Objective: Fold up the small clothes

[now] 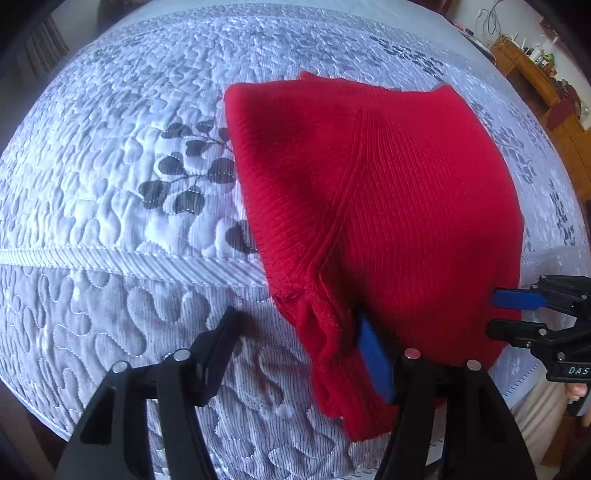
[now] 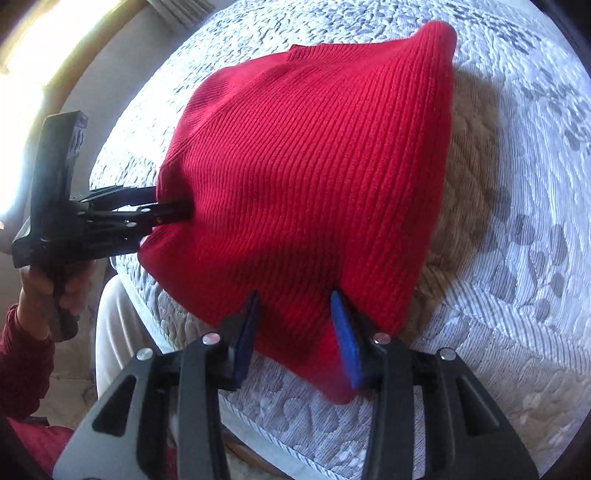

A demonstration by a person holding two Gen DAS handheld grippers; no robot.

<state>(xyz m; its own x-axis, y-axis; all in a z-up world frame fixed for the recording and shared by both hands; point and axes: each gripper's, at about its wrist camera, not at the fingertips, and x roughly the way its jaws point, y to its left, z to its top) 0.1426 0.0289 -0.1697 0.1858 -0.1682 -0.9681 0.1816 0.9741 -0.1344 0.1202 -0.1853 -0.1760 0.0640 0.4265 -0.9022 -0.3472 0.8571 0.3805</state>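
Note:
A red ribbed knit garment (image 1: 369,177) lies folded on the quilted white bedcover (image 1: 110,166), its near end toward both grippers. My left gripper (image 1: 295,317) stands wide open over the garment's near left corner; the blue right pad (image 1: 373,354) rests against the fabric and the left finger (image 1: 225,332) is apart from it. In the right wrist view my right gripper (image 2: 291,306) is open, with the garment (image 2: 314,166) spanning the gap between its blue pads without being pinched. The left gripper (image 2: 173,199) reaches into the garment's left side. The right gripper (image 1: 493,314) shows at the garment's right edge.
The bedcover's corded seam (image 1: 129,258) and the bed's edge run close below the grippers. A wooden shelf unit (image 1: 535,74) with small items stands beyond the bed. A hand in a dark red sleeve (image 2: 33,295) holds the left gripper. A bright window (image 2: 55,33) is at left.

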